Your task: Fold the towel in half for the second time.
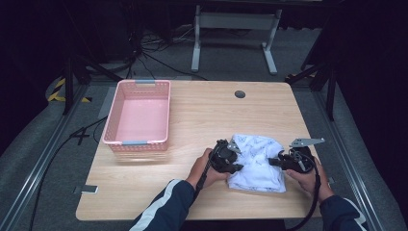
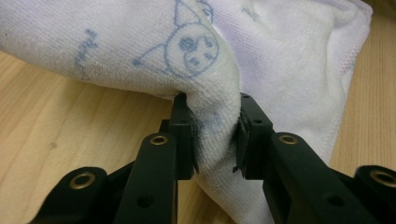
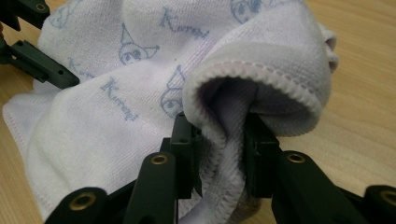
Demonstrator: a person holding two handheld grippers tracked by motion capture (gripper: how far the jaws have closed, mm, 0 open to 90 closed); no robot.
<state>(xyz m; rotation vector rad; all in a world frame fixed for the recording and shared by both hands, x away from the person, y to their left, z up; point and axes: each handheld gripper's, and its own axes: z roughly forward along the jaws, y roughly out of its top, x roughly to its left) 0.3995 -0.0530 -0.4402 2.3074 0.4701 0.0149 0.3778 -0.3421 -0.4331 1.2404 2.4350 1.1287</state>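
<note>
A white towel (image 1: 257, 161) with blue cartoon prints lies folded on the wooden table (image 1: 202, 115), near its front right. My left gripper (image 1: 234, 161) pinches the towel's left edge; in the left gripper view the towel (image 2: 280, 56) bunches between the black pads (image 2: 184, 135) of my left gripper (image 2: 215, 140). From the right, my right gripper (image 1: 275, 161) holds the other edge. In the right gripper view a thick hemmed fold of the towel (image 3: 116, 93) is squeezed inside my right gripper (image 3: 223, 154). Part of the left gripper (image 3: 32, 56) shows at the far left there.
An empty pink plastic basket (image 1: 138, 115) stands at the table's left, behind the hands. A round cable hole (image 1: 239, 94) sits near the far edge. Beyond the table stand a white frame (image 1: 235, 29) and cables on the floor.
</note>
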